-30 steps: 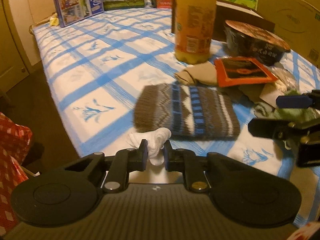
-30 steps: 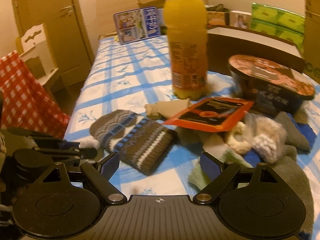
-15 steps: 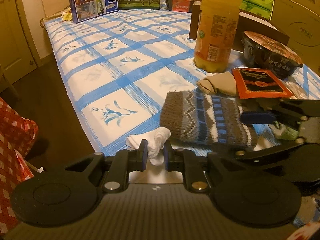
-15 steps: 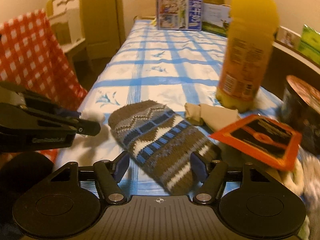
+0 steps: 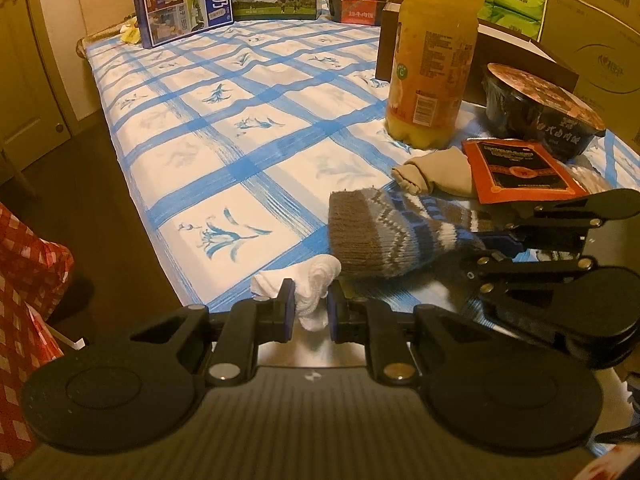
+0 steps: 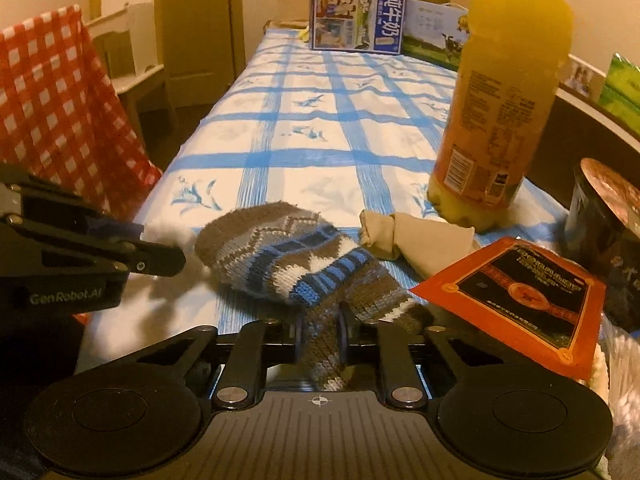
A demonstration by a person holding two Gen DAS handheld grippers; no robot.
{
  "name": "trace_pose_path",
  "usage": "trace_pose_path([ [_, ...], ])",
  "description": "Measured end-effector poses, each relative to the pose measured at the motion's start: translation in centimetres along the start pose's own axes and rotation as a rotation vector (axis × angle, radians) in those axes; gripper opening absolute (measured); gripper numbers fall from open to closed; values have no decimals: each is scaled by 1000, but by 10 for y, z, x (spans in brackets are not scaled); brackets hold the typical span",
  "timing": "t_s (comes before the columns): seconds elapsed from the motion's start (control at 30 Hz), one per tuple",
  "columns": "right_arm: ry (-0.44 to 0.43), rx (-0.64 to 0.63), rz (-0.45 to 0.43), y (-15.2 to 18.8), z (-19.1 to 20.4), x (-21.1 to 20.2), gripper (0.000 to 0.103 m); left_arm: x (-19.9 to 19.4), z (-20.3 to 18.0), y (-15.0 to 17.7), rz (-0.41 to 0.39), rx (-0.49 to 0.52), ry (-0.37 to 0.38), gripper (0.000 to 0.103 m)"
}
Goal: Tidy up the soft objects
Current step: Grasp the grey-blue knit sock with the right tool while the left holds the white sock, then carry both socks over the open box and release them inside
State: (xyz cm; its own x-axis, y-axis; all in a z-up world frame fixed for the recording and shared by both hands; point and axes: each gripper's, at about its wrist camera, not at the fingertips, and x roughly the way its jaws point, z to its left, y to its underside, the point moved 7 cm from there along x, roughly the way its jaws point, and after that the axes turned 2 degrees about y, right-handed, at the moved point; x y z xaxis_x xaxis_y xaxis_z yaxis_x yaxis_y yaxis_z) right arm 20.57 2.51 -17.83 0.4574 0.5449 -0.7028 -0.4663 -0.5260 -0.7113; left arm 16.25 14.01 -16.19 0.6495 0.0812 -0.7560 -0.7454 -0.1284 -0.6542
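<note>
Two grippers were both clamped on fabric when I checked. Left gripper pinched a white sock at the near edge of the blue-checked tablecloth; its lower end was hidden behind the fingers. Right gripper had gone from wide open a second ago to closed on the cuff end of the knitted patterned sock, toe end lying on the cloth; cuff tip was hidden below the gripper body. Beige sock lay just beside it, partly under the red packet. Orange juice bottle was cut off at the top. Pile at far right was too blurry to name.
</note>
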Motion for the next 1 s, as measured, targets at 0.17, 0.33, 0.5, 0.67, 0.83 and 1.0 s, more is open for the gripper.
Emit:
trace_pose_path([
  [0.17,-69,128,4,-5,-8,-10,14,-5,-2,-6,-14,9,-4,15],
  [0.33,-151,280,2,-12,-19,-27,13,-13,-4,-15,-33,23,-9,15],
  [0.5,-220,402,-31,-20,-34,-53,13,-24,-12,-25,-60,50,-10,15],
  [0.67,-238,465,-65,-23,-53,-84,13,-35,-30,-37,-85,86,5,15],
  [0.83,-215,526,-107,-20,-80,-118,13,-43,-60,-53,-115,137,48,15],
  [1.0,-168,584,-154,-14,-114,-149,13,-41,-97,-73,-139,199,101,15],
])
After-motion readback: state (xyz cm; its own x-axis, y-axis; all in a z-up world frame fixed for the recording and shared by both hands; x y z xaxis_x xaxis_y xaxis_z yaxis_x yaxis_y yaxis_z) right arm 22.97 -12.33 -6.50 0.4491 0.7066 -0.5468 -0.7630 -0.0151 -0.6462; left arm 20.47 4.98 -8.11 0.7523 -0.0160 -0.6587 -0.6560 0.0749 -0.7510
